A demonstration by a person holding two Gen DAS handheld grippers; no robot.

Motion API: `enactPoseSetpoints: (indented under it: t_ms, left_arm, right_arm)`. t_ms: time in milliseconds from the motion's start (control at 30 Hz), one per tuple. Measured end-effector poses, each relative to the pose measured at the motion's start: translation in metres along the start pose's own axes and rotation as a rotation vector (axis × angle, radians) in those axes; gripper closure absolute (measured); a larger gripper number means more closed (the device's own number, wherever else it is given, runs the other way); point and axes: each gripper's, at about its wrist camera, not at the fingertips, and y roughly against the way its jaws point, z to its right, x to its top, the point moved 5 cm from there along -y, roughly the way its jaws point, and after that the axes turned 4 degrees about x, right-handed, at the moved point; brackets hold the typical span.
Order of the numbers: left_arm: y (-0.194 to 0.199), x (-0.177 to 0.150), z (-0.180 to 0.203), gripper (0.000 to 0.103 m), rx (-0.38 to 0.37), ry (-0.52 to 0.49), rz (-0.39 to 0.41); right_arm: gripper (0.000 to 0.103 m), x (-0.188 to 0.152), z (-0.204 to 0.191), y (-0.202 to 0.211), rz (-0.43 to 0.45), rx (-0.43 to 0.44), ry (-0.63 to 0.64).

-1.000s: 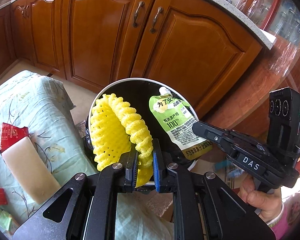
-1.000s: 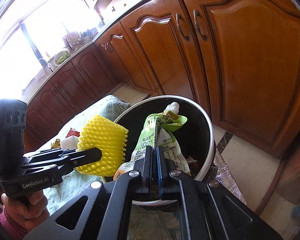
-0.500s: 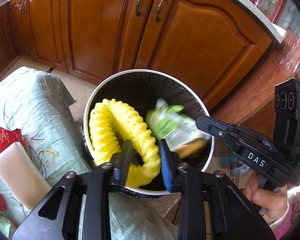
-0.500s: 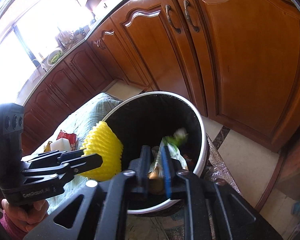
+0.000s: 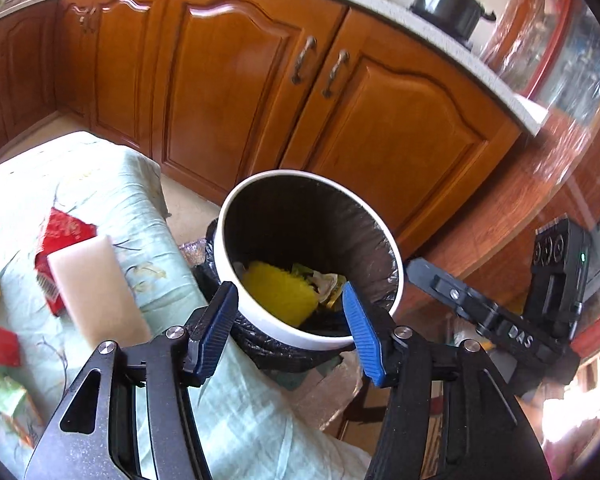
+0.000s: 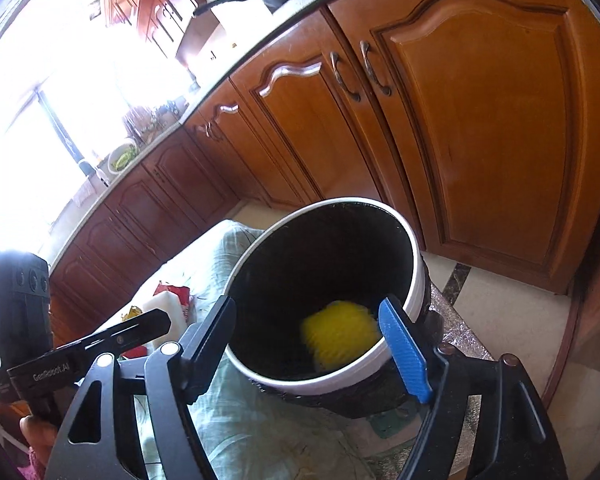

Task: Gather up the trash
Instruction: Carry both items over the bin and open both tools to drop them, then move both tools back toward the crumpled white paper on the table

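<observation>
With the yellow net (image 5: 278, 298) and pouch (image 5: 326, 282) lying in the bin (image 5: 236, 208), both claws, left (image 5: 286, 330) and right (image 6: 312, 346), had just spread empty, the left nearer the wrappers (image 5: 62, 236) left of the bin.

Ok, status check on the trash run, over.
Left gripper and right gripper just opened, both empty. Yellow foam net and pouch in bin. Wrappers left on cloth. Nothing blocking.

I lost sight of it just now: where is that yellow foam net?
The yellow foam net lies at the bottom of the white-rimmed bin, beside a crumpled pouch. The bin stands on the floor between the cloth-covered table and the wooden cupboards.
</observation>
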Motion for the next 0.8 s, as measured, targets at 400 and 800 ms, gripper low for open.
enactPoseSetpoints:
  t_ms: [400, 800]
  left_arm:
    - [0.051, -0.032, -0.032, 0.048, 0.008, 0.061, 0.071]
    - [0.106, -0.103, -0.120, 0.048, 0.177, 0.193, 0.079]
  right_arm:
    - [0.020, -0.030, -0.027, 0.016, -0.018, 0.029, -0.007]
    - [0.020, -0.079, -0.104, -0.025, -0.146, 0.157, 0.079]
